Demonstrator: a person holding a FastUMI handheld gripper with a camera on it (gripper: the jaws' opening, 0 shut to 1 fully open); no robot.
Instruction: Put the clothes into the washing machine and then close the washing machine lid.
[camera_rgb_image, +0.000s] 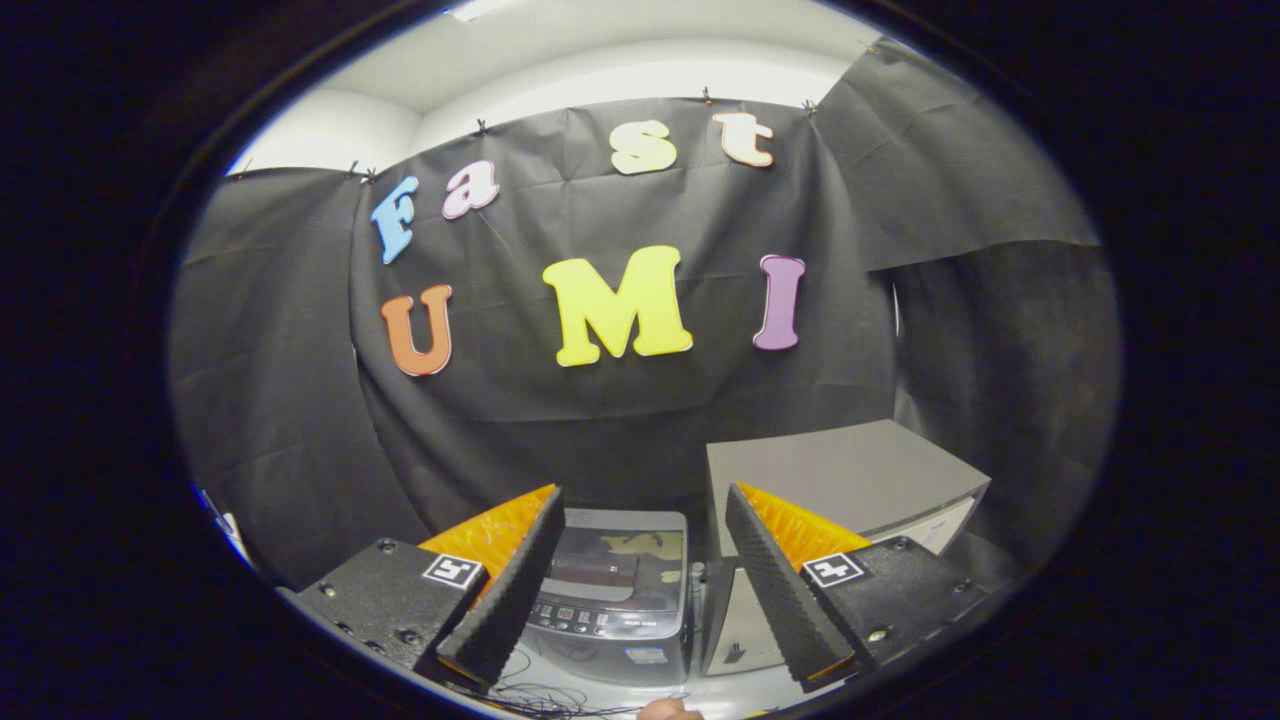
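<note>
A small grey top-loading washing machine (618, 585) stands low ahead of me, seen between my two fingers, its dark glossy lid lying flat and shut with a control panel along its near edge. My gripper (640, 580) hangs above and in front of it, open wide, with nothing between the fingers. Clothes are not visible from here.
A grey box-shaped cabinet (840, 470) stands just right of the washer, taller than it, behind my right finger. Thin dark cables (540, 695) lie on the white surface in front of the washer. A fingertip (668, 710) of a person shows at the near edge.
</note>
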